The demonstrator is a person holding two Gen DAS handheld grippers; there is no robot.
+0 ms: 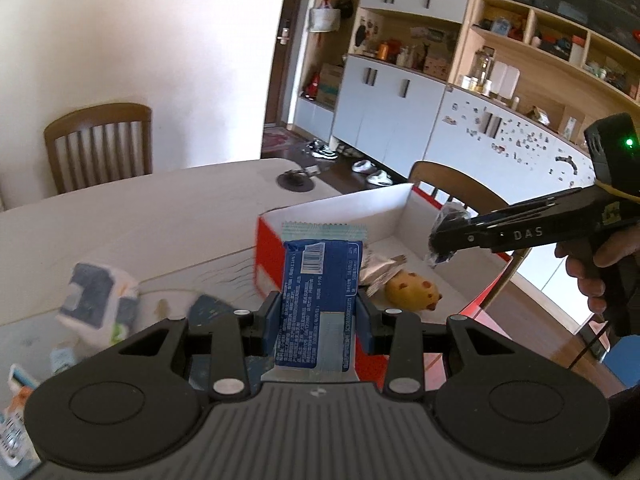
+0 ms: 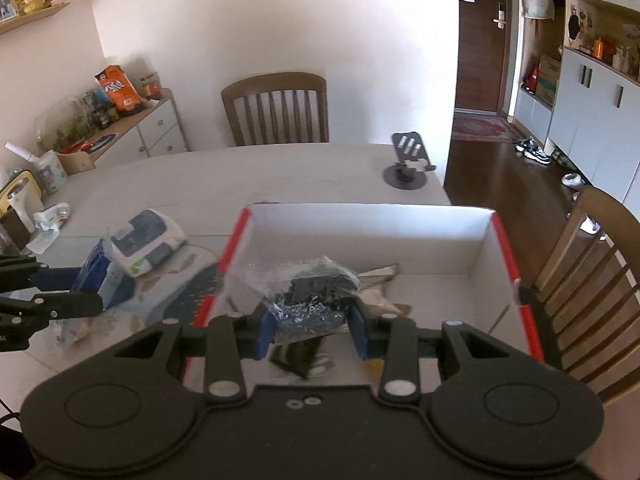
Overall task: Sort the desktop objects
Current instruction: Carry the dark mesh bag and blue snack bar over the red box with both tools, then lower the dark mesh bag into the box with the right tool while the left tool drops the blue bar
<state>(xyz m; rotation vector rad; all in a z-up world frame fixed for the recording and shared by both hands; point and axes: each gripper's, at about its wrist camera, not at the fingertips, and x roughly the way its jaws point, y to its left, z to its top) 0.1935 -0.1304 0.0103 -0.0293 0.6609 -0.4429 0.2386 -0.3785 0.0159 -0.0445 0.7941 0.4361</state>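
Blue snack packet clenched in my left gripper, short of the red-and-white box. Right gripper grips a crinkled dark wrapper over it. Inside: cookie-shaped toy, silver wrapper. Tissue pack remains on the tabletop; roughly midway.

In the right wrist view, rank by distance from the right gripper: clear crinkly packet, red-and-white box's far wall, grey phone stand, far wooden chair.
1. Clear crinkly packet, in the right gripper.
2. Box's far wall, ahead.
3. Grey phone stand, right of centre.
4. Wooden chair, behind the table.
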